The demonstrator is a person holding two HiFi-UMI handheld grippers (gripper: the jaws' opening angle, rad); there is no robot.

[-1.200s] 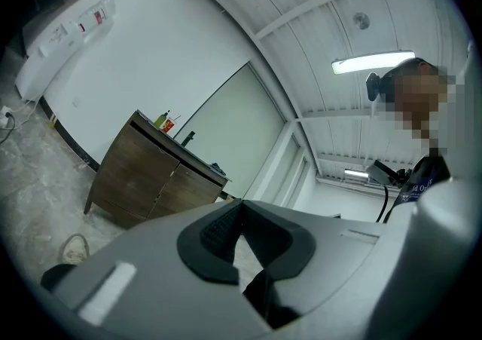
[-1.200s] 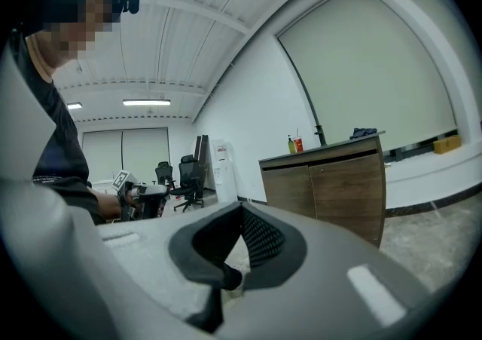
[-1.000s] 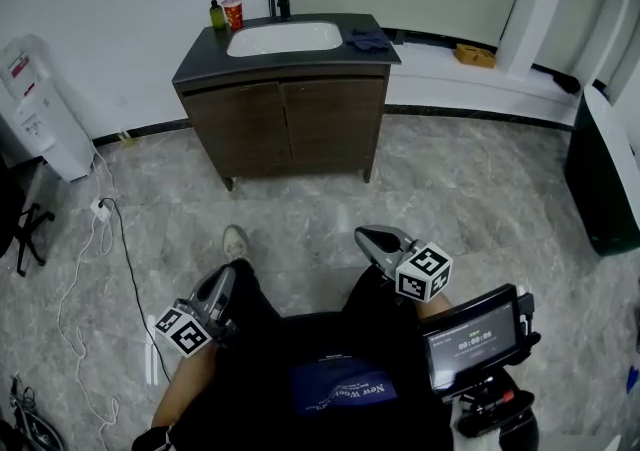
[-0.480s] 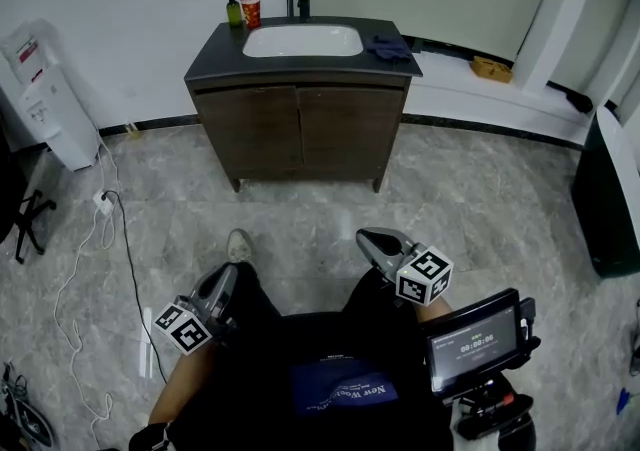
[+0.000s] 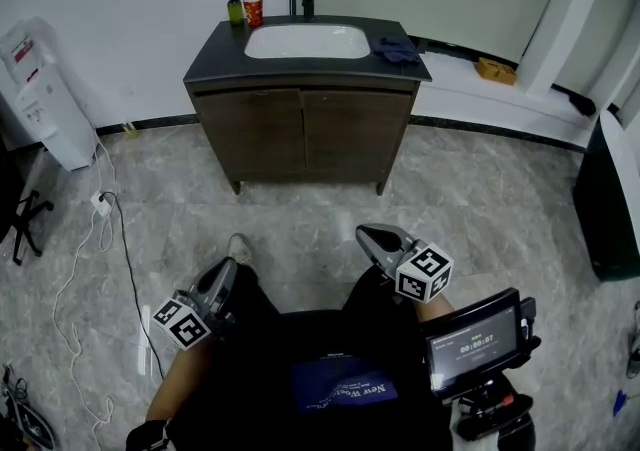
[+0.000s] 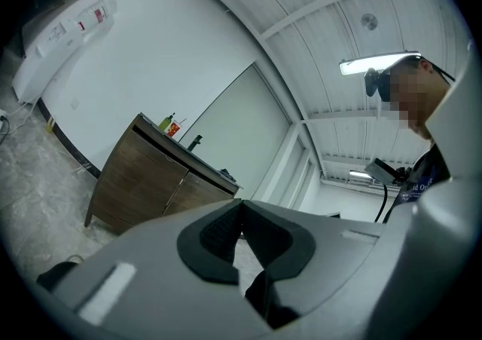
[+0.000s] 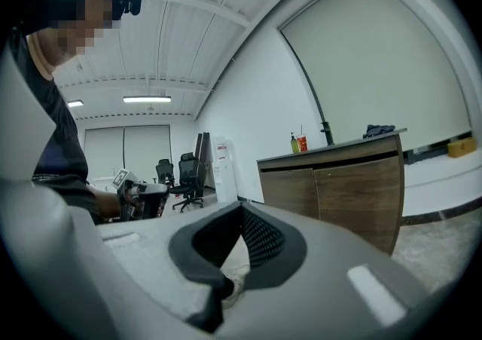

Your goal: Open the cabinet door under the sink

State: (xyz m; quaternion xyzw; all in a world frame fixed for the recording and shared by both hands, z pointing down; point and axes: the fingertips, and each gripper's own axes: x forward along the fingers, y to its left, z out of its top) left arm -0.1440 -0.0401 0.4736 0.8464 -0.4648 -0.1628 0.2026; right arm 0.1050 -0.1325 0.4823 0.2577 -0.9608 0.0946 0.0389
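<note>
Facing the shut cabinet (image 5: 305, 134) at twelve o'clock, the left hand-held gripper (image 5: 224, 273) and right hand-held gripper (image 5: 368, 234) are pressed together, empty.

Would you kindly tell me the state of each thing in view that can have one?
cabinet doors, both closed.
sink, empty.
cup, upright, straw in it.
soap bottle, upright.
cloth, crumpled beside the sink.
left gripper, shut, empty.
right gripper, shut, empty.
screen, lit.

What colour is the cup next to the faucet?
The cup is red, clearest in the head view.
</note>
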